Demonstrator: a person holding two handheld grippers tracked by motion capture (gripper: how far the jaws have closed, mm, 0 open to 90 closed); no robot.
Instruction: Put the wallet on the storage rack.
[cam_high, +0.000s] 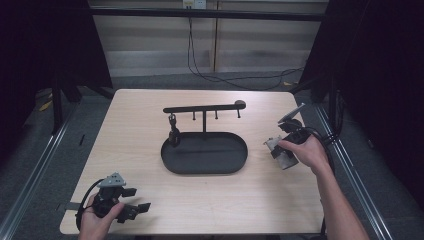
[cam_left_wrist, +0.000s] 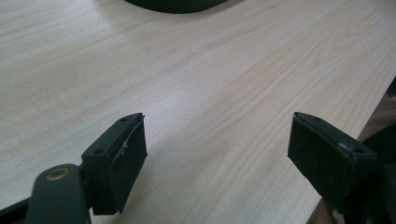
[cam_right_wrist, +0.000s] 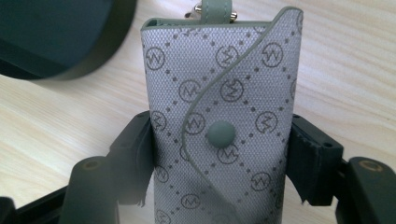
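grey monogram pouch, maybe "m" logos, clamped by right fingers; left fingers wide, empty.

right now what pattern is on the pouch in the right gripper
Grey weave with circled logos and dotted diamond lines on the pouch, clearest in the right gripper view.

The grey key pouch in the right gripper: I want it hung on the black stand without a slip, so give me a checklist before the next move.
1. Right gripper clamps the key pouch on both sides: ok.
2. Pouch snap closed: ok.
3. Pouch loop free at the top: cannot tell, cut off by the frame.
4. Free hook on the stand: ok, one hook already carries something, the others look bare.
5. Tray bare under the free hooks: ok.
6. Left gripper open and away from the stand: ok.
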